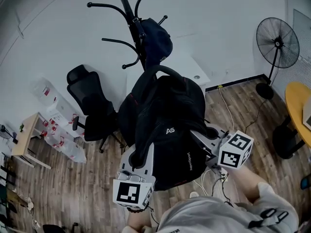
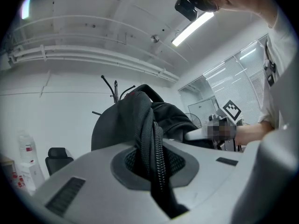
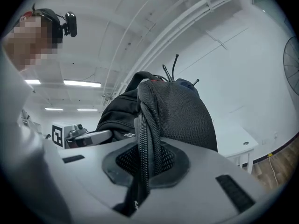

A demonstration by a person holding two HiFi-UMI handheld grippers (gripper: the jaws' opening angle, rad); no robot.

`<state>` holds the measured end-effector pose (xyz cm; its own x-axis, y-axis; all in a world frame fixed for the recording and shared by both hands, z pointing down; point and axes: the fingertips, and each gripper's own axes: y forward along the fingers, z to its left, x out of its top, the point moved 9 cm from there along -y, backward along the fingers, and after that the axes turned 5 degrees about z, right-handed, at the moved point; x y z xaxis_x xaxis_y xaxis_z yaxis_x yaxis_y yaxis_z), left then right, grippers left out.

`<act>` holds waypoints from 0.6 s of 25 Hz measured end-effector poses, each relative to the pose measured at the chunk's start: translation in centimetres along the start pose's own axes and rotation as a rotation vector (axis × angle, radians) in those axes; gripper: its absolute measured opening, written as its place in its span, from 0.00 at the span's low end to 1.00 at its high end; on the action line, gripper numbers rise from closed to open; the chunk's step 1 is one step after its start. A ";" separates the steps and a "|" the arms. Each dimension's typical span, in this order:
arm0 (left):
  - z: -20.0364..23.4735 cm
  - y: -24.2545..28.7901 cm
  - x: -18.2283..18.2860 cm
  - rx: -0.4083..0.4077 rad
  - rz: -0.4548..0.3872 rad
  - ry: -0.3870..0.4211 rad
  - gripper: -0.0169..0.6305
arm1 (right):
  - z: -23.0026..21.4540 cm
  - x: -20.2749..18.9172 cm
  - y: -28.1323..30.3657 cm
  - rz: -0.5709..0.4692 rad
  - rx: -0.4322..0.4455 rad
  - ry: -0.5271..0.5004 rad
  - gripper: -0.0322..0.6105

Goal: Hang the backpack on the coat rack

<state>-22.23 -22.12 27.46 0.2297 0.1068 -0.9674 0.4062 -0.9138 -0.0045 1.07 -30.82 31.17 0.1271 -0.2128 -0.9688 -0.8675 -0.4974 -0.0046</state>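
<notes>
A black backpack (image 1: pixel 170 130) hangs in the air between my two grippers, just in front of the black coat rack (image 1: pixel 130 13). My left gripper (image 1: pixel 141 155) is shut on one mesh shoulder strap (image 2: pixel 150 139), seen pinched between its grey jaws. My right gripper (image 1: pixel 206 144) is shut on the other strap (image 3: pixel 145 143) at the pack's right side. The backpack's top loop (image 1: pixel 163 71) sits below the rack's hooks. A dark blue bag (image 1: pixel 156 42) hangs on the rack. In both gripper views the backpack (image 2: pixel 126 120) (image 3: pixel 177 111) fills the middle, with rack hooks (image 3: pixel 170 71) poking above it.
A black office chair (image 1: pixel 92 103) stands left of the rack, next to a water dispenser with bottles (image 1: pixel 56 125). A white desk (image 1: pixel 192 72) is behind the rack. A standing fan (image 1: pixel 277 45) and a yellow round table (image 1: pixel 297 106) are at the right. Cables (image 1: pixel 214 178) lie on the wooden floor.
</notes>
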 end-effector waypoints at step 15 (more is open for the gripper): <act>2.1 5.7 3.1 0.091 -0.008 0.013 0.08 | -5.5 5.3 3.1 -0.008 0.072 -0.045 0.10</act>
<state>-21.03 -27.86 23.96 0.2384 0.1186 -0.9639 0.3257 -0.9448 -0.0357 1.75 -38.14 27.36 0.1143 -0.1705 -0.9787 -0.8991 -0.4368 -0.0289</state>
